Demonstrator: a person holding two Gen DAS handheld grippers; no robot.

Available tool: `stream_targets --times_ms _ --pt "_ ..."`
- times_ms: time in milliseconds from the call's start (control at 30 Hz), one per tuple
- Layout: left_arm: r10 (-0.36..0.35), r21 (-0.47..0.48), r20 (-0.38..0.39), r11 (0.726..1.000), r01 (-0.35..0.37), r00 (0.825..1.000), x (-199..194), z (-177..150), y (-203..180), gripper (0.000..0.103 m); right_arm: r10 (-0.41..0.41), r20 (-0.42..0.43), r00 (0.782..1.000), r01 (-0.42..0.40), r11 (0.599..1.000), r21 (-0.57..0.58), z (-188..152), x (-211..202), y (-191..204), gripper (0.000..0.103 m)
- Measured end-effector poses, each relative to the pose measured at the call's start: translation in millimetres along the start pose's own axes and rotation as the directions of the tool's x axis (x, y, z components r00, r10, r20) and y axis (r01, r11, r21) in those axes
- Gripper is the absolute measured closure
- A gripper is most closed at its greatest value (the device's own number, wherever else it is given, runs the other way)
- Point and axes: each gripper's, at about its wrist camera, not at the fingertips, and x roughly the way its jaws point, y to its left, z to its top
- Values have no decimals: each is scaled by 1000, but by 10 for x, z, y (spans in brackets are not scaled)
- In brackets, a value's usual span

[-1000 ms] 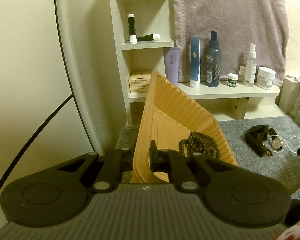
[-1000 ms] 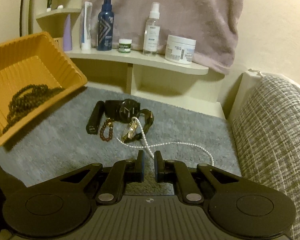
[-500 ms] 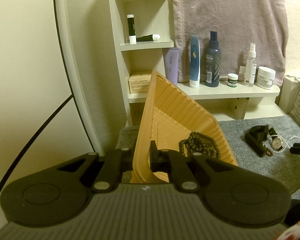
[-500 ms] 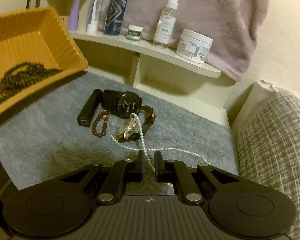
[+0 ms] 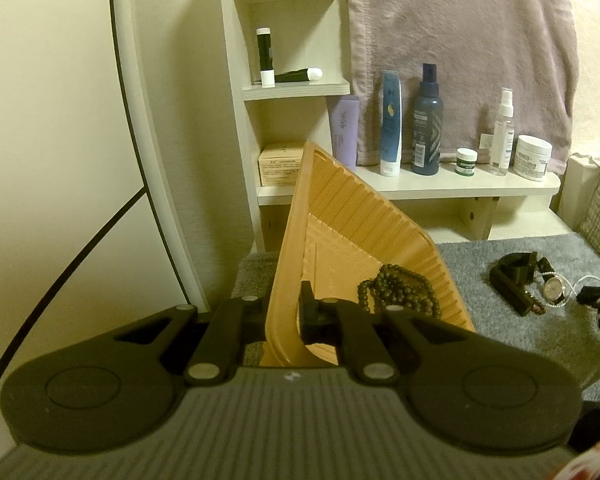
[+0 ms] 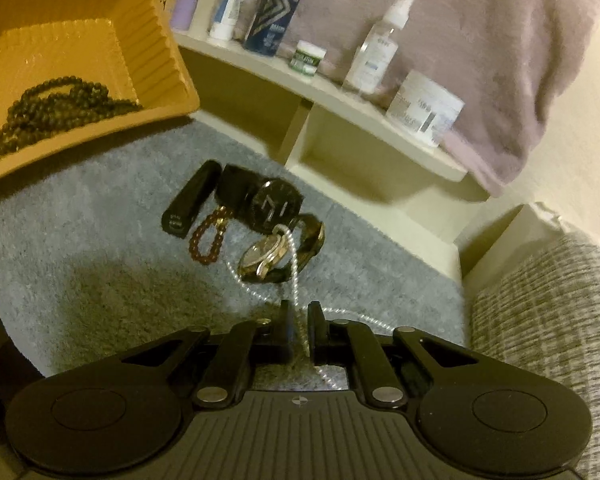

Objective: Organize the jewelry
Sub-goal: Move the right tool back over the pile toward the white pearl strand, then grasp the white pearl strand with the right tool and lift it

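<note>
My left gripper is shut on the near wall of an orange ribbed tray and holds it tilted. A dark bead necklace lies inside the tray, which also shows in the right wrist view. My right gripper is low over the grey mat, its jaws slightly apart with a white pearl necklace running between them. The pearls drape over a gold watch. A black watch, a brown bead bracelet and a black tube lie beside it.
A cream shelf behind the mat holds bottles, tubes and jars under a hanging mauve towel. A woven cushion stands at the right. A round mirror edge is at the left.
My right gripper has moved forward and down toward the jewelry pile, so the pearl strand now runs between its fingers. The left gripper and tray have stayed still.
</note>
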Motion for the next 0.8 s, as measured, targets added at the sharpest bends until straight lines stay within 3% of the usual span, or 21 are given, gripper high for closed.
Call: stream_targets --times_ms 267,433,500,567,800 --pt "-1 -3 1 1000 1 1000 -1 -6 5 96 -35 104 994 32 999 31 133 -350 -117 103" --pt "0 -4 0 1000 0 1000 -2 -8 9 96 -5 68 998 2 999 50 139 -300 -156 102" --pt "-1 -4 0 1000 1 1000 -2 -12 12 96 1 51 999 -4 998 57 103 -243 -132 95" --pt "0 -4 0 1000 0 1000 -2 -10 7 96 12 38 999 -15 998 63 62 -193 -111 67" --pt "1 -5 -1 1000 -1 1000 -5 -16 8 96 29 -9 1000 -29 999 15 -29 1 -32 65"
